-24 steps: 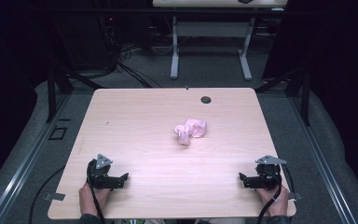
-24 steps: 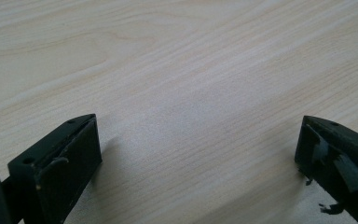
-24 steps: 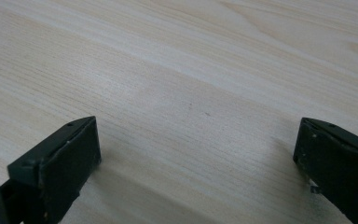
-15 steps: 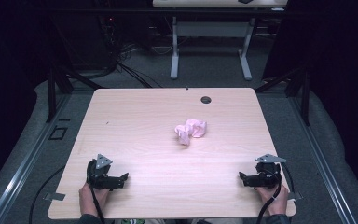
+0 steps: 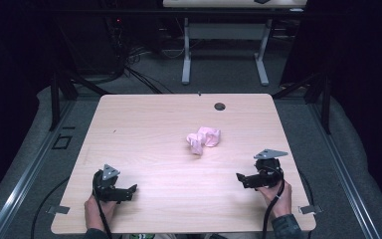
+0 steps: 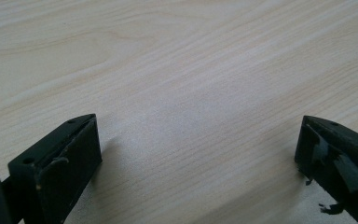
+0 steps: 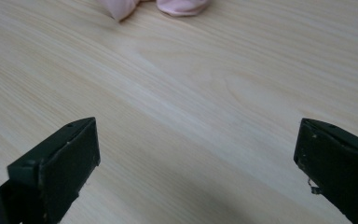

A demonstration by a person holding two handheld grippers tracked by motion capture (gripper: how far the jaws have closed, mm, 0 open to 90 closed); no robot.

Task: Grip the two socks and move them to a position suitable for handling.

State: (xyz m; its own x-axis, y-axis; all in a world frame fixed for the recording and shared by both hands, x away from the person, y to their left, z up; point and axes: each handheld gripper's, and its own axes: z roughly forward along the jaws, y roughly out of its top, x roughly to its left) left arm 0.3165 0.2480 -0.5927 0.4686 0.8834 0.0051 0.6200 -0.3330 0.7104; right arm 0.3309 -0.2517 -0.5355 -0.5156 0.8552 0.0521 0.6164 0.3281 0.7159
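Pale wood table [image 5: 144, 129], dark room, grey carpet [image 5: 219, 74].

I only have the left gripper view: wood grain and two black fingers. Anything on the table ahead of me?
Observer: Yes. The high view shows a crumpled pink cloth near the middle of the table, apart from both grippers.
Operator: Where's the other gripper?
Observer: The right gripper sits near the table's front right, held in the person's hand, its fingers pointing toward the table's left side.
Operator: Open or shut?
Observer: Open. In the right gripper view its fingers stand wide apart with bare wood between them.
Operator: Does that camera see the cloth?
Observer: Just its lower edge, at the top of the right gripper view.
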